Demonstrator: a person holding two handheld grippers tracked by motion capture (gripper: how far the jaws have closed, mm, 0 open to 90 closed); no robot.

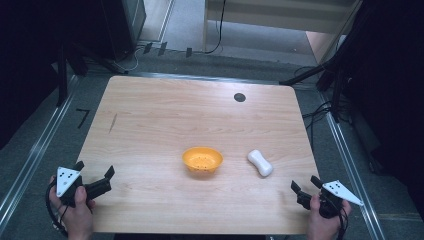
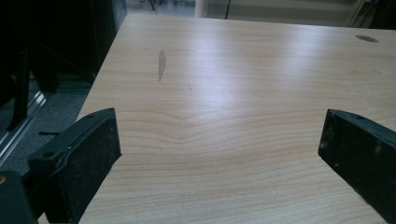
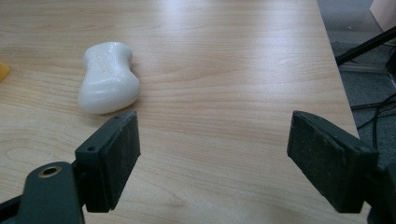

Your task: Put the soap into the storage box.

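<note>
resting at the near corners, left gripper (image 1: 95, 181) and right gripper (image 1: 306, 186) both gape, empty. soap (image 1: 260, 162) lies just ahead of the right, bowl (image 1: 202, 161) beyond at centre. likely: straddle the soap's narrow waist squarely before closing.

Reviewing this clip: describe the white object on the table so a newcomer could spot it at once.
Start from the wooden table and find the orange bowl near its middle front. Just right of the bowl, apart from it, lies the white soap bar, ahead of the right gripper. It is the only white, waisted, glossy lump there.
</note>
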